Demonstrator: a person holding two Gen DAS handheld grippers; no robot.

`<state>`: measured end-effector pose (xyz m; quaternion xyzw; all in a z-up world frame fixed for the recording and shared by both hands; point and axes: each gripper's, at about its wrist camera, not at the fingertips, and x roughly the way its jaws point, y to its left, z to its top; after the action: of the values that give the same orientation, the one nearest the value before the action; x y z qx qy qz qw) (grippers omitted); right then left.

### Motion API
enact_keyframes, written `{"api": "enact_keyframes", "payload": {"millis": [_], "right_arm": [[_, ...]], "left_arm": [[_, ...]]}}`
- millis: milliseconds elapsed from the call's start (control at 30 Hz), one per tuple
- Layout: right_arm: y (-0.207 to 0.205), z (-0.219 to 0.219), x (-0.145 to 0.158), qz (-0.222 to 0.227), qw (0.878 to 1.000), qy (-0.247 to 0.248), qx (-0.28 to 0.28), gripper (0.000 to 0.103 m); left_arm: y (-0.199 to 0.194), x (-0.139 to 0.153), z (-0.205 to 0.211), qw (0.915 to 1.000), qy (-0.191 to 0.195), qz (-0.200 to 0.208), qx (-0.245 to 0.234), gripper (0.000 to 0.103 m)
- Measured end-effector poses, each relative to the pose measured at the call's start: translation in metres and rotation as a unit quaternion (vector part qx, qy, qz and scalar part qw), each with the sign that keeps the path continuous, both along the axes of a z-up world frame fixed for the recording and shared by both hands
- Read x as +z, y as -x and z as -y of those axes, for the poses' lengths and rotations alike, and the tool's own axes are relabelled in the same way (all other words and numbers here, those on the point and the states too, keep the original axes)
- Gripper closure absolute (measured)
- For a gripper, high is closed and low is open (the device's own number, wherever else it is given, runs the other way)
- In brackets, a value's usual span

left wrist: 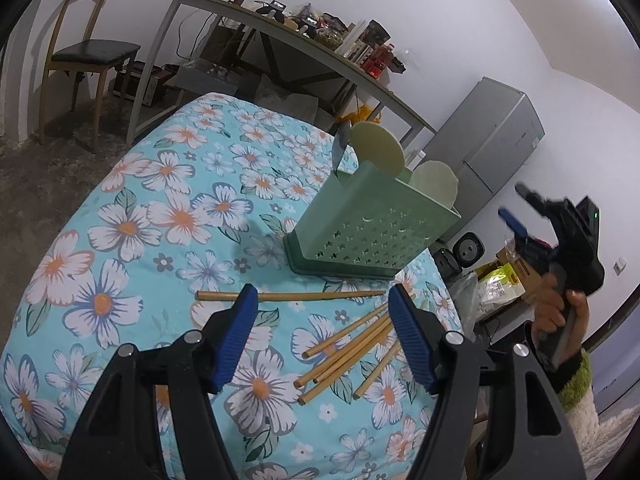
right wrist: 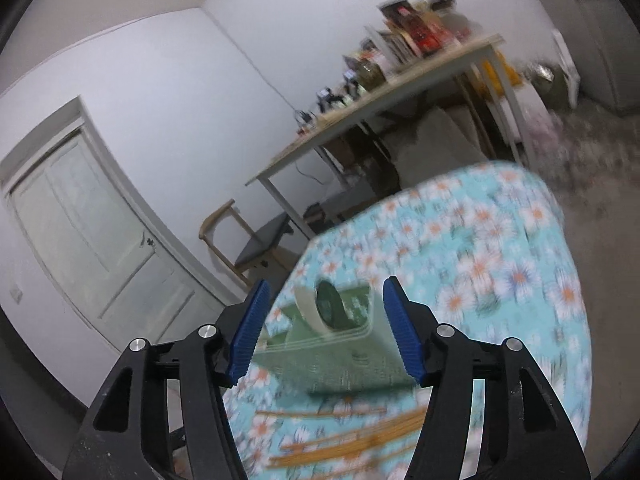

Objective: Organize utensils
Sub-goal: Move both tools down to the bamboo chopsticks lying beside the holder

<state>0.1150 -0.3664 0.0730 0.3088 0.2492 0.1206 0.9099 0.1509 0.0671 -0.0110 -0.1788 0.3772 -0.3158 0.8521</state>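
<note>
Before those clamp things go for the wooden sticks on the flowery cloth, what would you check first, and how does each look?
1. Left gripper open, empty: ok.
2. Right gripper open, empty: ok.
3. Bamboo chopsticks lying loose on the floral tablecloth: ok.
4. Green perforated plastic utensil holder upright: ok.
5. Room left in the holder beside the pale round utensils: cannot tell.
6. Right wrist view sharp: not ok, blurred.

Floral-clothed table (left wrist: 132,216) carries a green holder (left wrist: 372,224) and loose chopsticks (left wrist: 348,344).
</note>
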Motion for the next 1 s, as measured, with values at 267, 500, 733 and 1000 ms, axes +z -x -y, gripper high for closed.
{"api": "enact_keyframes", "payload": {"millis": [267,500,733,1000], "right_arm": [[0.025,-0.001,-0.102,-0.171,0.976,-0.137,-0.013,0.052],[0.023,-0.011,-0.165,-0.262,0.945,-0.191,-0.048,0.067],[0.012,-0.011,-0.176,-0.273,0.938,-0.192,-0.09,0.088],[0.003,-0.015,-0.179,-0.265,0.946,-0.166,-0.089,0.093]], "left_arm": [[0.0,-0.01,0.004,0.9999,-0.006,-0.009,-0.005,0.036],[0.003,-0.012,0.001,0.9999,-0.002,-0.009,-0.012,0.036],[0.004,-0.013,-0.002,0.9998,0.002,-0.012,-0.013,0.036],[0.01,-0.007,0.018,0.9964,-0.073,0.036,-0.023,0.036]]}}
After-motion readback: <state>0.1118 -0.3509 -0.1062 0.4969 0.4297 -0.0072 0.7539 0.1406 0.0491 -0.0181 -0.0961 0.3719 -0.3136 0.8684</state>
